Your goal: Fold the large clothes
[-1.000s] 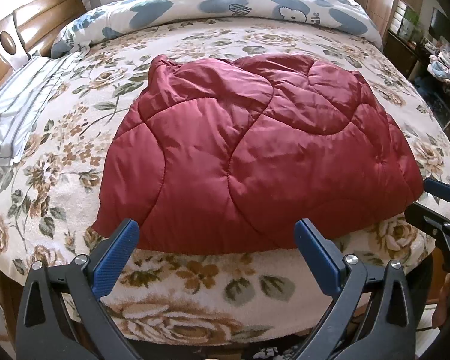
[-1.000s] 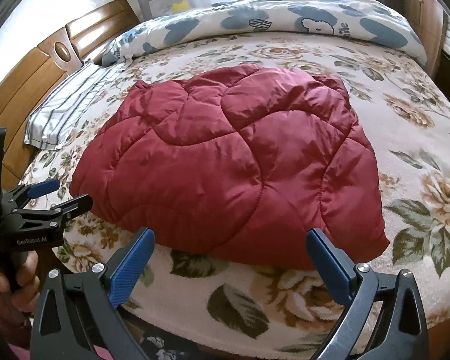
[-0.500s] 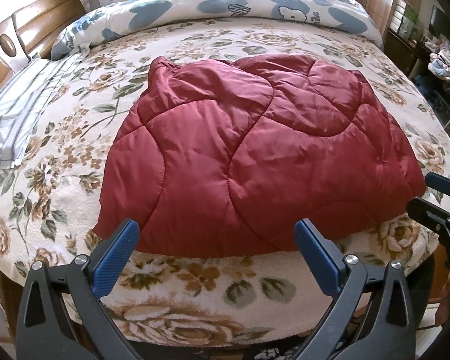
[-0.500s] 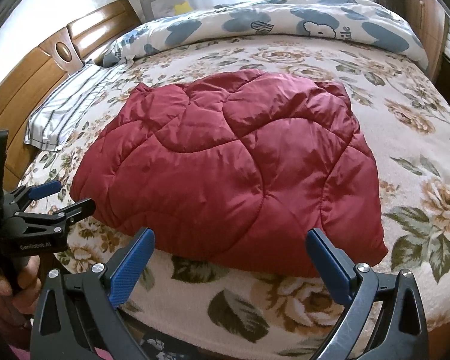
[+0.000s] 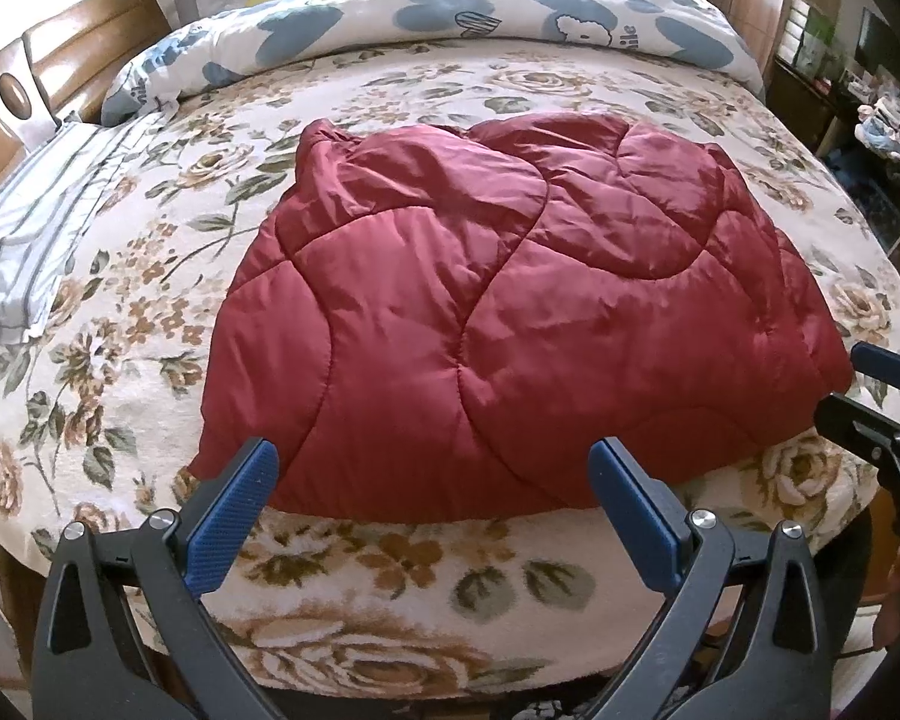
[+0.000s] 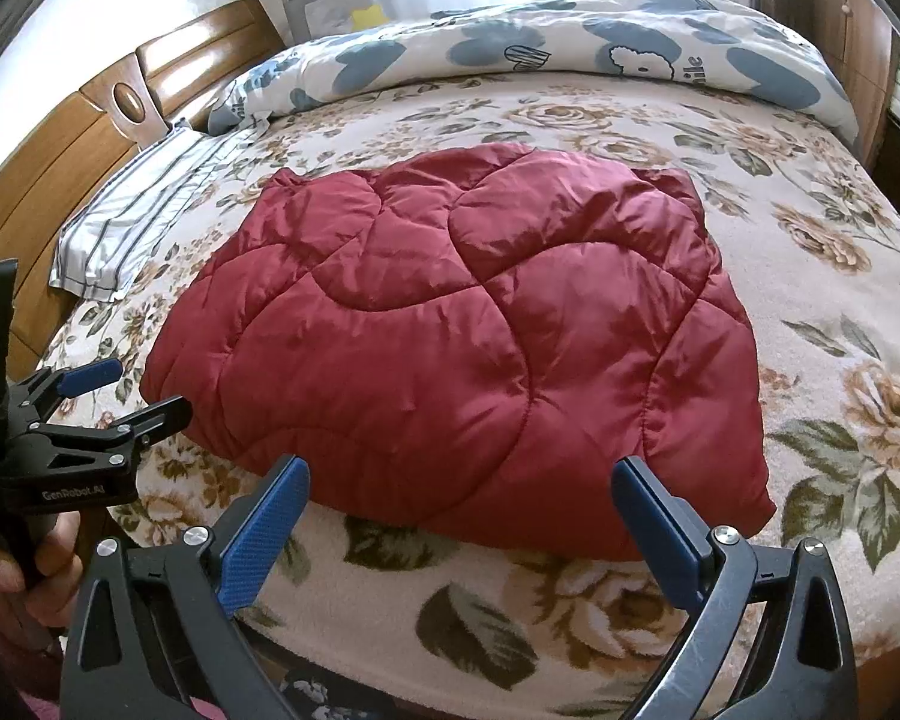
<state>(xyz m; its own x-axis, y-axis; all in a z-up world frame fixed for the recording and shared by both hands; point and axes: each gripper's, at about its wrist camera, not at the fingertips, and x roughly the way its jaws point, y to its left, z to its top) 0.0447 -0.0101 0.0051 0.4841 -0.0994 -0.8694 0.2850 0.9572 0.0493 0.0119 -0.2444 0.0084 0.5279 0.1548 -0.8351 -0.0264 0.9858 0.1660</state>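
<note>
One red quilted jacket (image 5: 510, 324) lies on one floral bed cover (image 5: 390, 576), near its front edge. 1 blue-and-white duvet (image 6: 540, 48) at far edge, 1 striped pillow (image 6: 132, 228) at left edge. Two grippers: left gripper (image 5: 432, 516) & right gripper (image 6: 456, 534), 2 blue-padded fingers each.

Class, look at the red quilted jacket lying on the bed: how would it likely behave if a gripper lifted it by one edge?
The red quilted jacket would probably sag and drape, since it lies in soft creases. Its puffy stitched panels suggest it is light for its bulk. The shiny fabric may slip between the open left gripper pads.
</note>
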